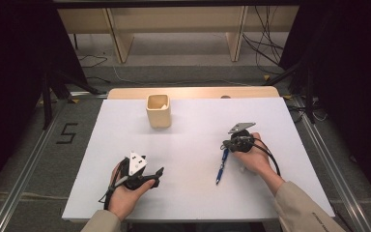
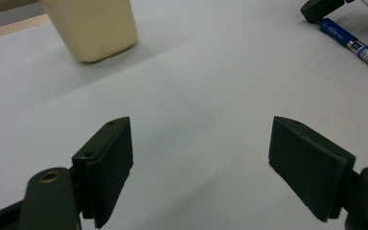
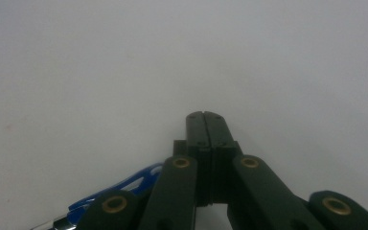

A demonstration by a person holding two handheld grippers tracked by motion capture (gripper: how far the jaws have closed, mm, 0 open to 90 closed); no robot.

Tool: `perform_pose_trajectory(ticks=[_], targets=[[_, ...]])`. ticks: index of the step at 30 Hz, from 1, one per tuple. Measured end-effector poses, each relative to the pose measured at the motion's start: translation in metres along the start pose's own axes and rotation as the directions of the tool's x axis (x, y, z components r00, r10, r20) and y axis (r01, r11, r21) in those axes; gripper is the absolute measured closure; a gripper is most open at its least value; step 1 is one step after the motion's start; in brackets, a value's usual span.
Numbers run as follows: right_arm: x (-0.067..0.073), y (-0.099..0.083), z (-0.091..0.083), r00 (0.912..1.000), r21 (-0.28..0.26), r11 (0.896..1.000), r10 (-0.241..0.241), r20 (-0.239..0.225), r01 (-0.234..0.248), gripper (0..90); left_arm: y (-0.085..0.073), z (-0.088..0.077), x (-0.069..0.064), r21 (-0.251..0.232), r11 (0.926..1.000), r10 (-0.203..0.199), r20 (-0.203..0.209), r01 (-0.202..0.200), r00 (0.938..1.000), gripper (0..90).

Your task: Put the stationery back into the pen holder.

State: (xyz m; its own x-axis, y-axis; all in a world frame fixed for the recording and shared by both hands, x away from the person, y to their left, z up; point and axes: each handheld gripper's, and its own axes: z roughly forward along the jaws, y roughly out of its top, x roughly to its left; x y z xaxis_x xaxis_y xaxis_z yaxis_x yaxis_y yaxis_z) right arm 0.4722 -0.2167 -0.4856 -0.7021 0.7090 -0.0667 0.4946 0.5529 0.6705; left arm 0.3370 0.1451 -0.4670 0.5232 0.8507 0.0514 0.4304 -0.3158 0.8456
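A: How do the right tongs [image 1: 226,145] stand?
B: Jaws pressed flat together, nothing visibly between the tips. They point down at the worktop [image 1: 193,145], on the right side.

A: And the pen [image 1: 221,167]?
B: Blue, lying on the worktop just beside those tongs, on their left. Its far end sits at the tips; the rest runs toward the near edge. In the right gripper view its blue barrel [image 3: 124,189] shows under the left jaw arm. Whether the tongs touch it, I cannot tell.

A: The left tongs [image 1: 160,173]?
B: Jaws spread wide, nothing between them, just bare worktop. They sit near the left, tips pointing right.

A: Anything farther out?
B: A cream cup [image 1: 158,110] stands upright at the far side, left of middle, well apart from both tongs.
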Motion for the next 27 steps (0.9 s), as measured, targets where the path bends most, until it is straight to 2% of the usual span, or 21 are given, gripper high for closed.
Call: perform_pose_trajectory(ticks=[19,21,27], targets=[[0.004,-0.005,-0.009,0.9996,0.04,0.999,-0.001,0.027,0.0,90.0,0.0,-0.001,-0.001,-0.005,1.0,-0.001,-0.001,0.001,1.0,23.8],[0.005,-0.006,-0.011,0.9994,0.044,0.999,0.018,0.03,-0.019,90.0,0.0,-0.001,-0.001,-0.005,1.0,-0.001,-0.001,0.001,1.0,23.8],[0.006,-0.01,-0.015,0.9993,0.051,0.998,0.02,0.031,-0.022,90.0,0.0,0.0,-0.001,-0.003,1.0,0.002,0.0,-0.002,1.0,23.9]])
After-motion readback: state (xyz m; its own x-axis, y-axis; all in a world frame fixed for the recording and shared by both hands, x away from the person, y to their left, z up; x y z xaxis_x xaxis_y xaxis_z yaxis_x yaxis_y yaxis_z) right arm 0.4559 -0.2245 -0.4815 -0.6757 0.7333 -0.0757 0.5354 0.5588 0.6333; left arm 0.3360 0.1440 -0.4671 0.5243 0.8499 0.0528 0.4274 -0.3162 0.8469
